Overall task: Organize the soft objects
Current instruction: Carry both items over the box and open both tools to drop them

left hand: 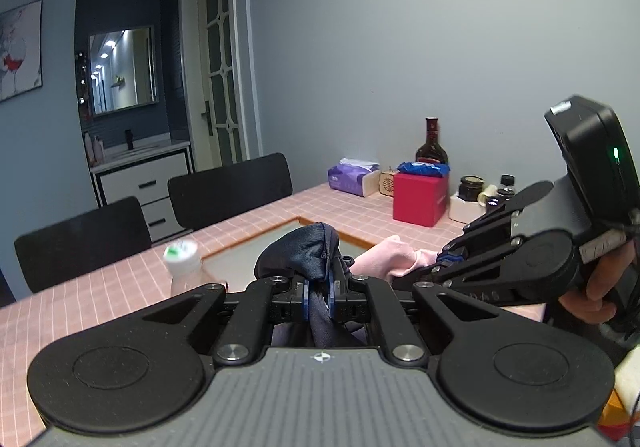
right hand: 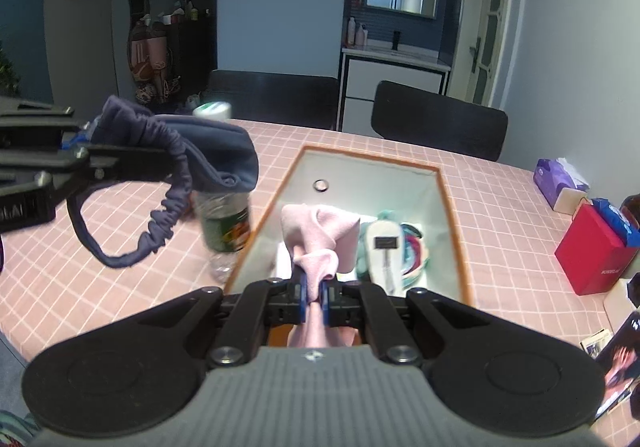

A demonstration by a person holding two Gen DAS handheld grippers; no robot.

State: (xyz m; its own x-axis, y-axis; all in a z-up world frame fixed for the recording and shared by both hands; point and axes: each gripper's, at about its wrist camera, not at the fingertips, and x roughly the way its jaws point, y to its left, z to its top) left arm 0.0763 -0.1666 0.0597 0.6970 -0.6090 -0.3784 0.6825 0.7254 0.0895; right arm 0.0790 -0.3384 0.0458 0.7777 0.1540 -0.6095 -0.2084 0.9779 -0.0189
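left gripper [left hand: 319,293] clamps navy cloth [left hand: 308,255] | right gripper [right hand: 314,297] clamps pink cloth [right hand: 320,235] | only right view shows box [right hand: 400,175] contents

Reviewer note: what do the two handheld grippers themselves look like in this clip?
Both match: the left gripper and right gripper have black linkage arms with silver pivot bolts, blue finger pads, round black discs and a ribbed grey base. The right carries a black box with a green light.

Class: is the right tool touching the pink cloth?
Touching. The right wrist view shows the right tool pinching the pink cloth between its blue pads.
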